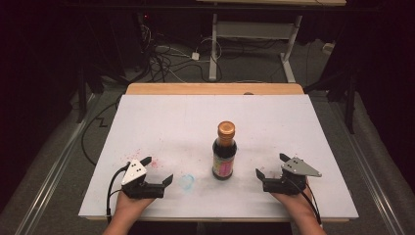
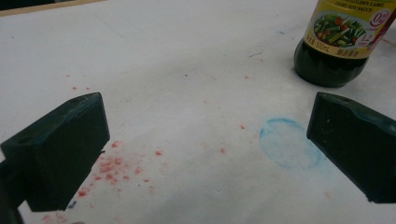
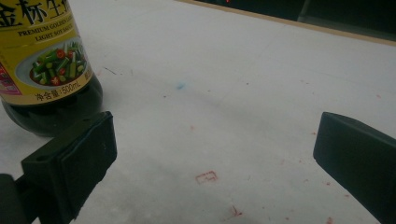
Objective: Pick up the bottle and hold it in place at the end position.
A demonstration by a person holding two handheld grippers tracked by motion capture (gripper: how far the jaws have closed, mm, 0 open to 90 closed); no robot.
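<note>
The soy sauce bottle [image 1: 224, 152] is seen standing upright on the white table [image 1: 195, 117], a little right of the middle and toward the near edge. It is dark, with a copper-coloured cap [image 1: 226, 128] and a yellow label [image 2: 355, 25] on which chopped green and red vegetables are pictured. The bottle is flanked by the two grippers, both of which rest near the front edge of the table, each held by a hand entering from the bottom of the high view.

The left gripper [image 1: 158, 171] is placed to the left of the bottle and apart from it, with its jaws spread wide and nothing held between them. In the left gripper view, a faint blue ring [image 2: 289, 142] is marked on the table just inside the right jaw, and red specks [image 2: 114, 170] are scattered near the left jaw; the base of the bottle is seen farther off at the upper right.

The right gripper [image 1: 271, 165] is placed to the right of the bottle, also with its jaws spread wide and empty. In the right gripper view, the bottle stands just beyond the left jaw, not between the jaws, and a small red rectangular mark [image 3: 206, 177] is seen on the table between them.
</note>
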